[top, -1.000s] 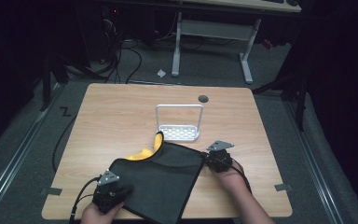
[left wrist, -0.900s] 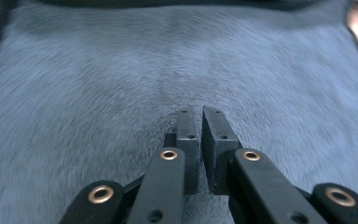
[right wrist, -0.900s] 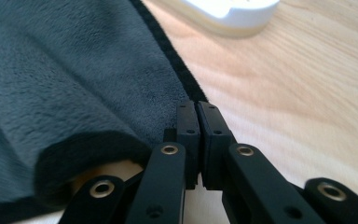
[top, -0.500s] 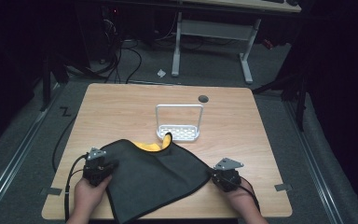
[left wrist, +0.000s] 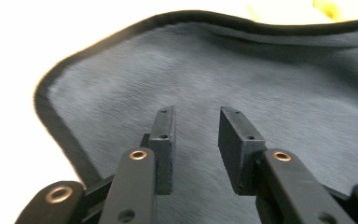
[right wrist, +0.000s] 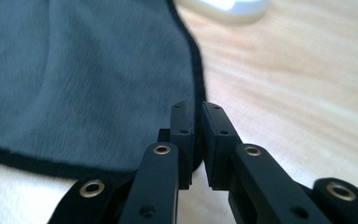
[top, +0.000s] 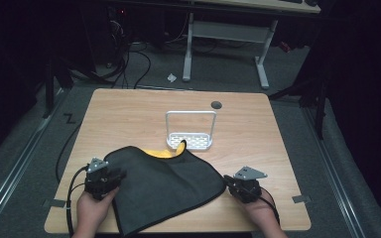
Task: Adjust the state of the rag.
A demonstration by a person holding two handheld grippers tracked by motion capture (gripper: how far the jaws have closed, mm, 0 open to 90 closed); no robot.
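left gripper (left wrist: 195, 140) jaws have just been opening over the dark cloth (top: 168, 186), nothing between them; right gripper (right wrist: 196, 140) pinches its corner. cloth lies flat near the table (top: 258, 129) front; i'd release gently, lifting straight off.

Between the matt black plastic fingers (left wrist: 162, 140) lies a soft, napped dark cloth (top: 168, 186) on the smooth wood-grain counter (top: 258, 134).
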